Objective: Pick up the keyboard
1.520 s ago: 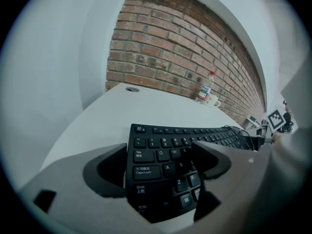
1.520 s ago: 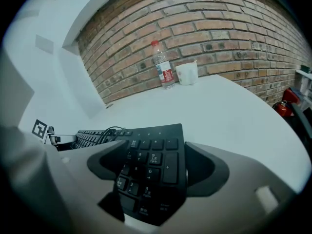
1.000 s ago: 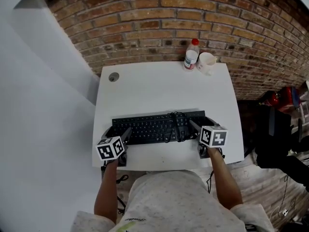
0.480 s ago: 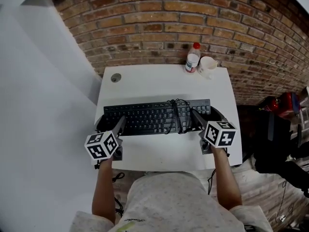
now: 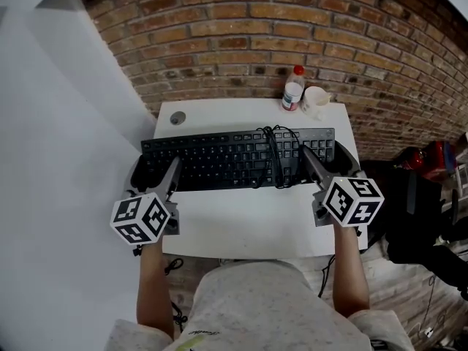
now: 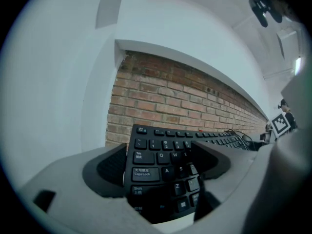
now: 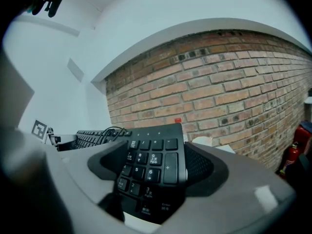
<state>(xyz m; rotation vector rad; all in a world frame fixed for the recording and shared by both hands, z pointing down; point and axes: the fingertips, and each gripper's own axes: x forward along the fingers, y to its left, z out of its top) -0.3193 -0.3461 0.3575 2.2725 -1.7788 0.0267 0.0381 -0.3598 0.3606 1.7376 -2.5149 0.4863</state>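
The black keyboard (image 5: 219, 159) hangs level above the white table (image 5: 248, 221), with its cable (image 5: 274, 148) coiled on the keys. My left gripper (image 5: 152, 172) is shut on its left end; in the left gripper view the keyboard (image 6: 161, 152) runs between the jaws of that gripper (image 6: 158, 161), which press on its two long edges. My right gripper (image 5: 327, 161) is shut on the number-pad end. The right gripper view shows the keyboard's (image 7: 151, 162) number pad clamped between the jaws of this gripper (image 7: 156, 164).
A plastic bottle with a red cap (image 5: 292, 88) and a white cup (image 5: 314, 101) stand at the table's back right, against the brick wall (image 5: 241, 28). A round cable hole (image 5: 178, 118) sits at the back left. A red extinguisher (image 5: 428, 154) lies off to the right.
Both grippers have risen toward the camera and moved toward the wall, carrying the keyboard up off the table's front part. Both have held their grip throughout.
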